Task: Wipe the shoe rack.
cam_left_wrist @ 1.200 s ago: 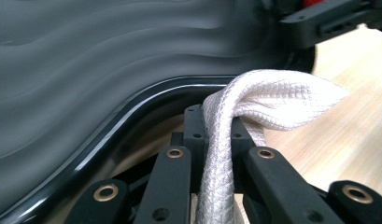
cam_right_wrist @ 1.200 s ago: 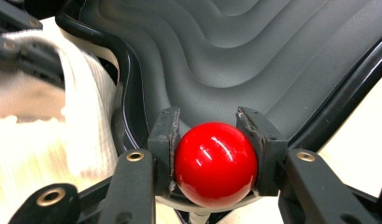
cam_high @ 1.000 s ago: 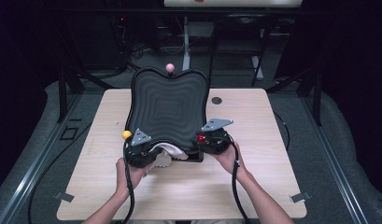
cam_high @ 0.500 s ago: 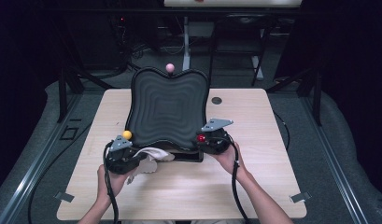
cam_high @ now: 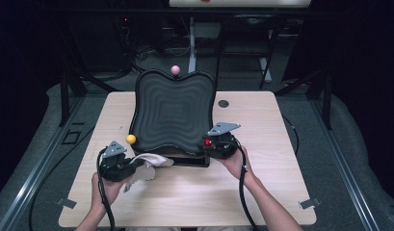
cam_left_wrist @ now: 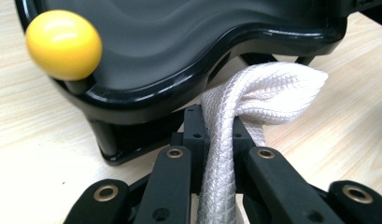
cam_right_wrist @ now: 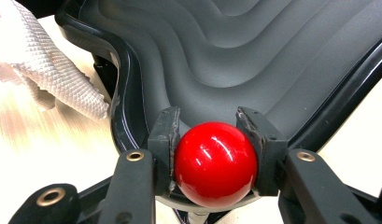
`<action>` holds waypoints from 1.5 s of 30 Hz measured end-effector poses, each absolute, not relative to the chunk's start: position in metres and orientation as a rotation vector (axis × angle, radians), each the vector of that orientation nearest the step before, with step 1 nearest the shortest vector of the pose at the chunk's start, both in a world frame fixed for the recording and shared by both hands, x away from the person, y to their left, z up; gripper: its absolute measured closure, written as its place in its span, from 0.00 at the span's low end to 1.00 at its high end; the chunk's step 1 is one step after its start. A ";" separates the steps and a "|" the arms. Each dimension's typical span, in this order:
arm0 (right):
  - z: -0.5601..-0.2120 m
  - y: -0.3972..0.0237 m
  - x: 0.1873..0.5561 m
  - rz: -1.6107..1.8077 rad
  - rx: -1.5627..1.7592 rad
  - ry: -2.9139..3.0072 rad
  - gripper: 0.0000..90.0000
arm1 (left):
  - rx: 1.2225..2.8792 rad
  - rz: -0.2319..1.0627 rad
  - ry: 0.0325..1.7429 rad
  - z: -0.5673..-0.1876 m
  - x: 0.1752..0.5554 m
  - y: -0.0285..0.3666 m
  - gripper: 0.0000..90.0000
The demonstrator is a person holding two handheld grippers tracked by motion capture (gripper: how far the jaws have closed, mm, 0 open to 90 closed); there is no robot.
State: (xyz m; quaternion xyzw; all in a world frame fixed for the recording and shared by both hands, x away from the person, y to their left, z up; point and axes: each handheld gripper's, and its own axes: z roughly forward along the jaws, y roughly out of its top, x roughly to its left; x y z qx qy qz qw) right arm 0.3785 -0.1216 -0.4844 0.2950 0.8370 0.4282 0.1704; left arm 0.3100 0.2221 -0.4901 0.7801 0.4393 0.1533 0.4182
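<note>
A black wavy board [cam_high: 174,113] stands tilted up on a base on the wooden table [cam_high: 262,183], with a pink ball [cam_high: 175,70] at its top. My left gripper [cam_high: 132,164] is shut on a white woven cloth [cam_left_wrist: 254,95] beside the board's near left corner, under the yellow ball [cam_left_wrist: 62,44]. In the high view the cloth [cam_high: 149,163] lies bunched by that corner. My right gripper [cam_right_wrist: 211,140] is shut on the red ball [cam_right_wrist: 215,163] at the board's near right corner [cam_high: 207,143].
A small round black hole [cam_high: 223,103] sits in the table behind the board. Dark stands and cables crowd the floor beyond the far edge. Cables trail from both grippers toward the near edge.
My left gripper has drawn away from the board toward the near left, pulling the white cloth out with it. The right gripper stays on the red ball.
</note>
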 end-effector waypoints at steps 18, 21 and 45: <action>-0.483 -0.121 0.379 1.193 0.833 2.381 0.67 | 1.943 0.386 1.182 -0.492 0.303 0.254 0.92; -0.483 -0.121 0.379 1.188 0.831 2.383 0.67 | 1.937 0.394 1.192 -0.491 0.303 0.257 0.92; -0.480 -0.129 0.383 1.161 0.842 2.399 0.66 | 1.926 0.420 1.246 -0.489 0.308 0.271 0.92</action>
